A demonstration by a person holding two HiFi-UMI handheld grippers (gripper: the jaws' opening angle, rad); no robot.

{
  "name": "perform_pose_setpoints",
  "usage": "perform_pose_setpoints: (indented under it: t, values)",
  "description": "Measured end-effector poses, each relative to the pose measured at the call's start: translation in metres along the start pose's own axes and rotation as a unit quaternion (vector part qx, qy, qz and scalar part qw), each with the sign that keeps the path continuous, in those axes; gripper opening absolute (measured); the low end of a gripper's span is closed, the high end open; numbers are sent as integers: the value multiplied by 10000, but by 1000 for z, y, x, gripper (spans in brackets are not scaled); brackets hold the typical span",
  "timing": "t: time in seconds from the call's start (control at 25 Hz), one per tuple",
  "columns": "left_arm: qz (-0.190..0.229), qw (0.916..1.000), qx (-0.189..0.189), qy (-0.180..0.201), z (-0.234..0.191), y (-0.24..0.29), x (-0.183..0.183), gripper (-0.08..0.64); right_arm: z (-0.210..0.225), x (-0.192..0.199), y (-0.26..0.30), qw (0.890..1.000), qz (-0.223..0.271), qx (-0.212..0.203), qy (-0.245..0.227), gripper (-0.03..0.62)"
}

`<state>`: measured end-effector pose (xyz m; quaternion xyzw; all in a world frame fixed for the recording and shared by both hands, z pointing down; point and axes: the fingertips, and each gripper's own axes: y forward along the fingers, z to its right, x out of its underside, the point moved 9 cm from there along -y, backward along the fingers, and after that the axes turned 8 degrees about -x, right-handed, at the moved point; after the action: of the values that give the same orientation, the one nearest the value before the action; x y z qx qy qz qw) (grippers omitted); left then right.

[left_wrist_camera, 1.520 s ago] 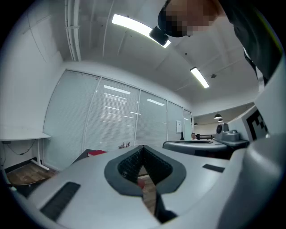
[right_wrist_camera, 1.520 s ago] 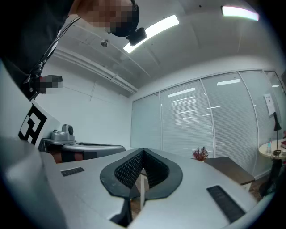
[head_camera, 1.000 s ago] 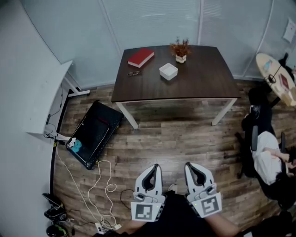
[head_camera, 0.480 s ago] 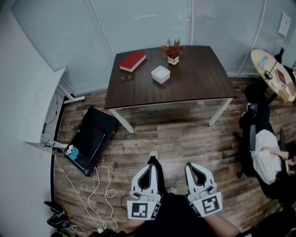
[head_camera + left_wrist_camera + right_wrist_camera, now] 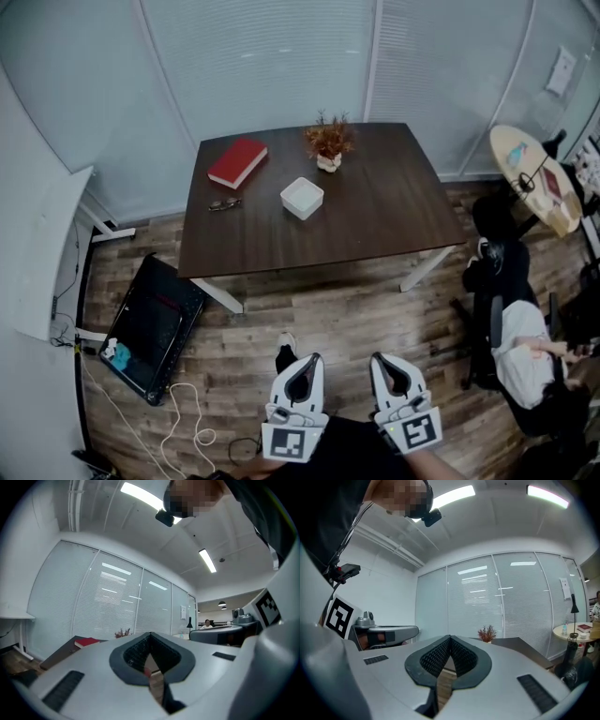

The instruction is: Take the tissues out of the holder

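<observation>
Across wood-plank flooring (image 5: 328, 309), the white square tissue holder (image 5: 302, 198) is seen in the head view near the middle of the dark brown table (image 5: 375, 206), well ahead of the left gripper (image 5: 309, 361), judged the nearer, and the right gripper (image 5: 382, 359); in the left, then the right gripper view, the jaws are found closed on nothing.

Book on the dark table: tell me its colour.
The book is red, clearest in the head view.

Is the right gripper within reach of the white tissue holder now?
Probably not: the right gripper hovers over floor, well short of the table bearing the tissue holder; nothing blocks the approach.
</observation>
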<state>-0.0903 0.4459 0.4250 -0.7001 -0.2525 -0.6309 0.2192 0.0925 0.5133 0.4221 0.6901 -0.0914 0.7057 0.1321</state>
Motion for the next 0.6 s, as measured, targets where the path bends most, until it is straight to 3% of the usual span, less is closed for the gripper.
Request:
perform_pose_setpoints:
  t: [0.16, 0.32, 0.48, 0.6]
  values:
    - [-141, 9997, 15, -189, -59, 71, -14, -5, 23, -11, 90, 9996, -174, -64, 225, 8]
    - [-398, 9991, 46, -115, -117, 138, -24, -5, 43, -28, 180, 9993, -248, -224, 195, 8]
    - [-699, 9969, 185, -304, -154, 179, -21, -5, 51, -41, 248, 9982, -370, -476, 60, 8]
    - [-771, 9959, 79, -469, -176, 206, -24, -5, 62, -43, 286, 9973, -501, -533, 75, 8]
